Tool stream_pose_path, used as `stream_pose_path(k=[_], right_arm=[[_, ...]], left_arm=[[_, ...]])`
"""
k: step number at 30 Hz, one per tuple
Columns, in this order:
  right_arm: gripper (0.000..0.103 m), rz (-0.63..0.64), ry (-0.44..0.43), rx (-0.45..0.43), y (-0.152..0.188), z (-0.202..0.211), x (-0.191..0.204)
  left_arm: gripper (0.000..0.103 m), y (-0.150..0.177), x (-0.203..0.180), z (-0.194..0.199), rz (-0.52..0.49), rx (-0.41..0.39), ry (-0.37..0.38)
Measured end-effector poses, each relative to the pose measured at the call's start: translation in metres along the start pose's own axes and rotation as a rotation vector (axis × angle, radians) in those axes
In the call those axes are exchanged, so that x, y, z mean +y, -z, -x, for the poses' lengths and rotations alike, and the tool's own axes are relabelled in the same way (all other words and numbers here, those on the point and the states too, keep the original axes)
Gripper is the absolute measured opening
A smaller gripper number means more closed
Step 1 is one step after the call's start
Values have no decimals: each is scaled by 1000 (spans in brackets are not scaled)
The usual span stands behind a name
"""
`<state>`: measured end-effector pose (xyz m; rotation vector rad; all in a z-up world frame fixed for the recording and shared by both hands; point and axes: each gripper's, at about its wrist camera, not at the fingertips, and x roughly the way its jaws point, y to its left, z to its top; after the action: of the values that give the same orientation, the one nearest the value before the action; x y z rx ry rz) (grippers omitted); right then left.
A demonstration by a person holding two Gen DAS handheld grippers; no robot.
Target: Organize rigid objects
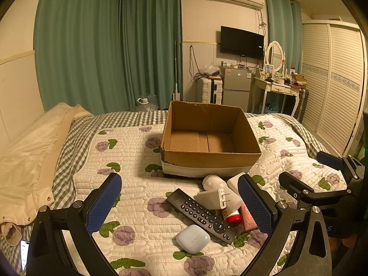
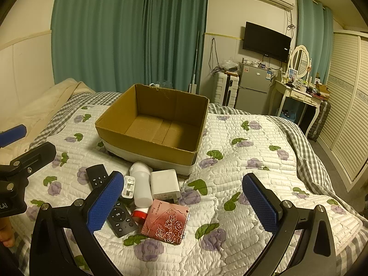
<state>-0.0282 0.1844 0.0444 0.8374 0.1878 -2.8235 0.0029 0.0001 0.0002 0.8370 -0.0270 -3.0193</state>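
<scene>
An open cardboard box (image 1: 211, 158) (image 2: 147, 148) stands empty on the bed. In front of it lies a small pile: a black remote (image 1: 200, 215) (image 2: 119, 216), a white earbud case (image 1: 193, 238), a white plug charger (image 1: 212, 199) (image 2: 165, 184), a white bottle with a red cap (image 1: 230, 197) (image 2: 140, 188) and a pink rose-patterned case (image 2: 166, 222) (image 1: 248, 218). My left gripper (image 1: 180, 204) is open and empty, hovering over the pile. My right gripper (image 2: 182, 204) is open and empty, just right of the pile.
The floral quilt (image 2: 241, 161) covers the bed. A cream duvet (image 1: 30, 156) is bunched at the left. A phone (image 1: 24, 253) lies at the bed's left edge. A fridge (image 1: 237, 85), dressing table (image 1: 278, 87) and wardrobe (image 1: 333, 85) stand beyond the bed.
</scene>
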Motion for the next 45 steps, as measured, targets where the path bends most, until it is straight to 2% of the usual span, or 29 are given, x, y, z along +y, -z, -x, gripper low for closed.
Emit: stream_pose_path(k=[22, 25, 29, 32, 36, 45], right_arm=[[103, 5, 1, 0, -1, 0, 1], [103, 6, 1, 7, 0, -1, 1], [103, 4, 5, 33, 5, -8, -3], [103, 1, 8, 60, 10, -15, -6], [103, 1, 4, 90, 16, -24, -8], [103, 7, -1, 138, 26, -39, -9]], left_arm=[[103, 0, -1, 2, 2, -8, 5], [102, 3, 2, -2, 8, 9, 17], [100, 20, 4, -26, 20, 93, 24], [100, 44, 0, -50, 7, 190, 22], [100, 73, -17, -79, -79, 307, 14], [96, 90, -30, -97, -155, 397, 29]])
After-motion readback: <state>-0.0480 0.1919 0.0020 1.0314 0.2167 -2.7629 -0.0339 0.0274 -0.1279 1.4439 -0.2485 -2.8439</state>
